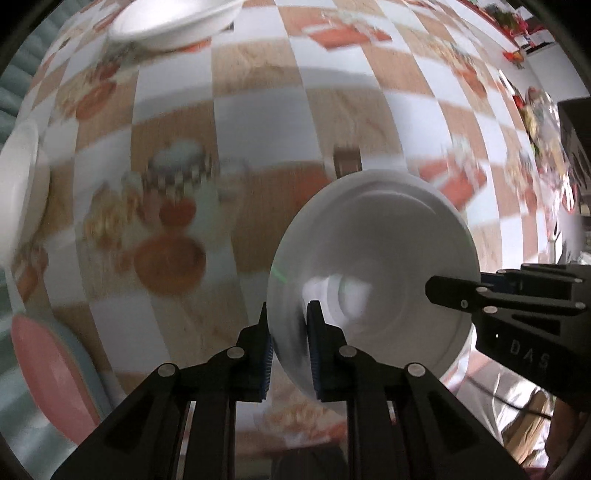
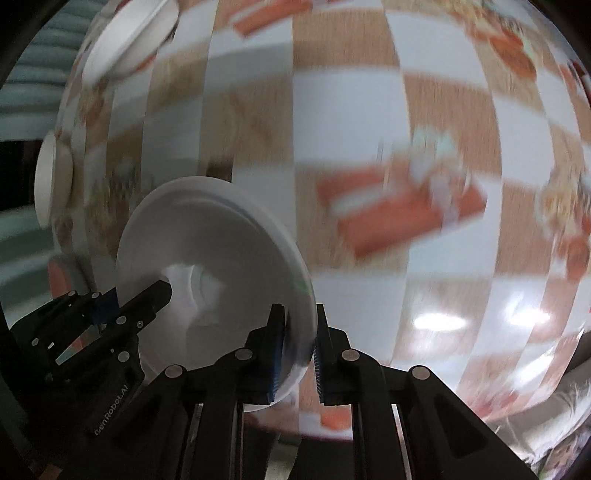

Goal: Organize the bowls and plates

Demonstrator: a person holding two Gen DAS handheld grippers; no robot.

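Note:
A white bowl [image 1: 376, 266] is held above the checked tablecloth by both grippers. My left gripper [image 1: 290, 332] is shut on its left rim, one pad inside and one outside. My right gripper [image 2: 300, 332] is shut on the opposite rim; it shows in the left wrist view [image 1: 458, 295] at the bowl's right edge. The bowl also fills the lower left of the right wrist view [image 2: 218, 266], with the left gripper [image 2: 147, 299] on its far side. Another white bowl [image 1: 173, 22] sits at the far end of the table. A white dish [image 1: 18, 192] stands at the left edge.
A pink plate [image 1: 51, 373] lies on a pale blue plate at the near left. The table [image 1: 258, 110] has a checked cloth with food prints. Cluttered items [image 1: 539, 122] line the right edge. Two white dishes [image 2: 125, 40] show top left in the right wrist view.

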